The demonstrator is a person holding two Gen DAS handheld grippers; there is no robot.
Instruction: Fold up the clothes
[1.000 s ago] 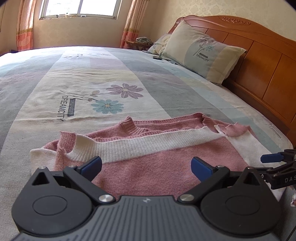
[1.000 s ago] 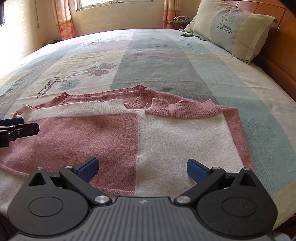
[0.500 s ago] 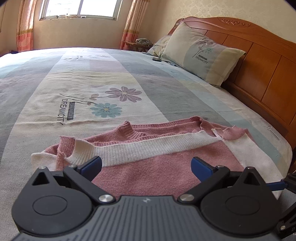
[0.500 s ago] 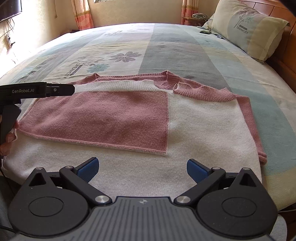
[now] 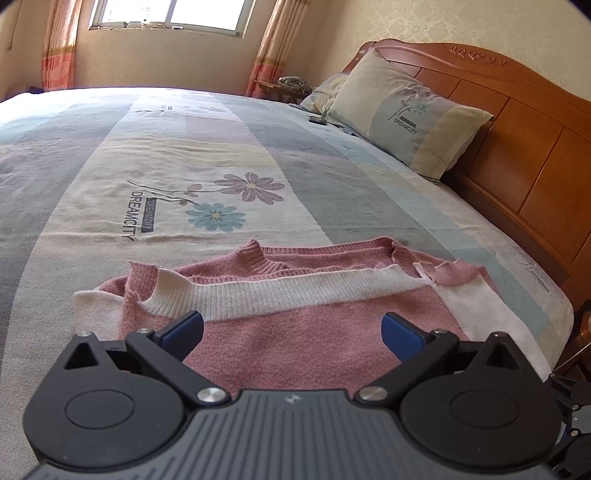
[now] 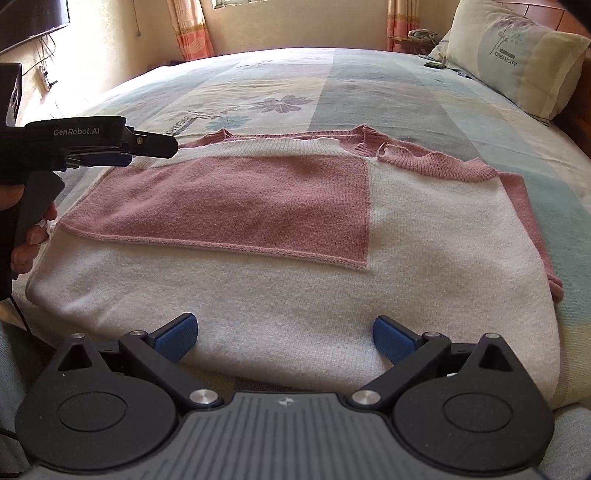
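A pink and white knitted sweater lies flat on the bed, near the bed's closest edge, with its white lower part hanging a little over that edge. Its neckline points toward the far side of the bed. A white ribbed band is folded across the upper part of the garment, and pink ribbed edges stick out behind it.

The right gripper hangs just before the white part of the sweater. Its two blue-tipped fingers stand wide apart and hold nothing. The left gripper is above the pink area of the sweater, and its fingers are also wide apart and empty. In the right wrist view this same gripper comes in from the left side, above the corner of the garment, and a hand holds its black handle.

The bed sheet has pale colour blocks, printed flowers and the word DREAMCITY. A pillow with the same print leans on the wooden headboard. Behind the bed there is a window with orange curtains.
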